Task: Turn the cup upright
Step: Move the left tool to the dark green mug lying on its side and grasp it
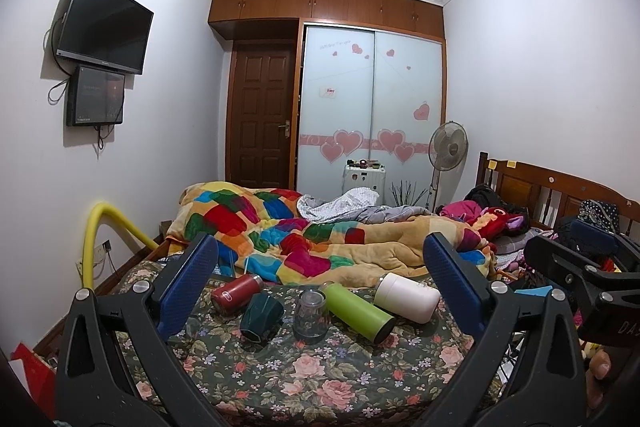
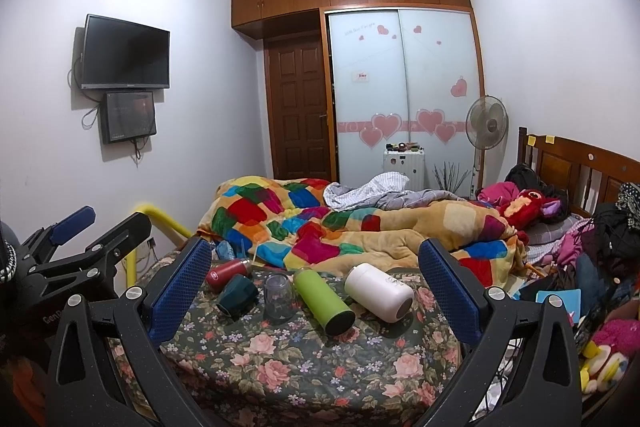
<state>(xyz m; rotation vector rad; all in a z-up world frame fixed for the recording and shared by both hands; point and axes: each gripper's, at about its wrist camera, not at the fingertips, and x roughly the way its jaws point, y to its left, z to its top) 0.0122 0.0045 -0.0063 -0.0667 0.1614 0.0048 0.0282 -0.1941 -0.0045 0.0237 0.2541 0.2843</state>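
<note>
Several cups lie on the floral bedspread (image 1: pixel 320 379): a red bottle (image 1: pixel 236 293) on its side, a dark green cup (image 1: pixel 262 315) tipped over, a clear glass (image 1: pixel 310 315) standing mouth down, a green bottle (image 1: pixel 358 311) and a white flask (image 1: pixel 406 297) on their sides. They also show in the right wrist view: red bottle (image 2: pixel 228 273), dark green cup (image 2: pixel 238 295), glass (image 2: pixel 279 297), green bottle (image 2: pixel 322 301), white flask (image 2: pixel 378 291). My left gripper (image 1: pixel 320 291) and right gripper (image 2: pixel 316 287) are both open and empty, held short of the cups.
A colourful quilt (image 1: pixel 304 239) is bunched behind the cups. Clothes and toys (image 2: pixel 560 227) pile at the right by the wooden headboard (image 2: pixel 580 163). A yellow padded rail (image 1: pixel 100 227) stands at the left bed edge. A wardrobe (image 1: pixel 372 107), door and fan stand behind.
</note>
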